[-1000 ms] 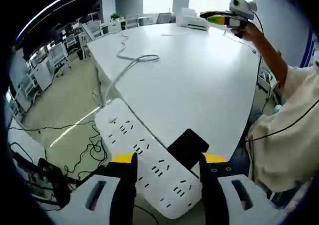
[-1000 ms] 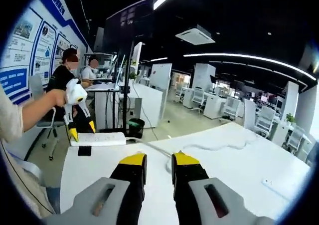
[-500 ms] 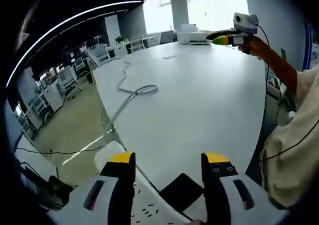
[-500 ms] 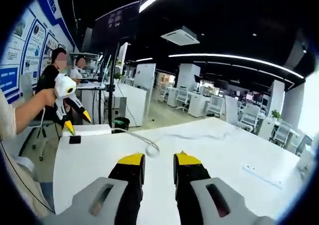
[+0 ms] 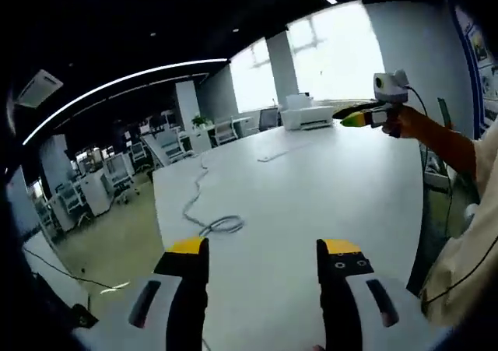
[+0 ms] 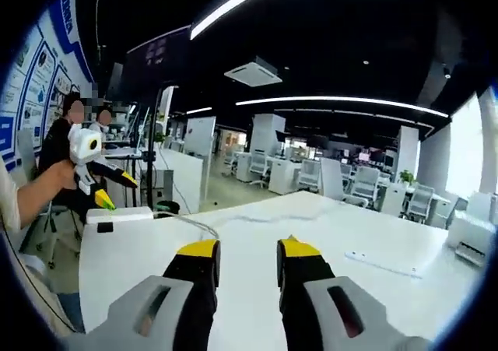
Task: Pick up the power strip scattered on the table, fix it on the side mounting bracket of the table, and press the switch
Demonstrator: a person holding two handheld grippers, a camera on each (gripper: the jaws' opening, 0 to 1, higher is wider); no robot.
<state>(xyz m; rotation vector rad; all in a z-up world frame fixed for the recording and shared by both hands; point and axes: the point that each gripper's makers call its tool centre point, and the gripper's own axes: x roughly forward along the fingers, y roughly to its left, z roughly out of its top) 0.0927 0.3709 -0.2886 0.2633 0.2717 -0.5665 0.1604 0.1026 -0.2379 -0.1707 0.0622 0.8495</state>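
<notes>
In the left gripper view, the left gripper (image 5: 263, 250) rises from the bottom centre with its jaws spread wide and nothing between them, above the white table (image 5: 327, 187). A white cable (image 5: 208, 211) runs across the table at centre left, ending in a loop. The right gripper (image 5: 372, 114) appears at upper right.

In the right gripper view, the right gripper (image 6: 247, 250) has its jaws narrowly parted, holding nothing. The power strip (image 6: 118, 215) lies at the table's far edge, centre left, directly below the left gripper.

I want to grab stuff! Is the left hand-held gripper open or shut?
Open. The left hand-held gripper has its yellow-tipped jaws wide apart, with bare table between them.
</notes>
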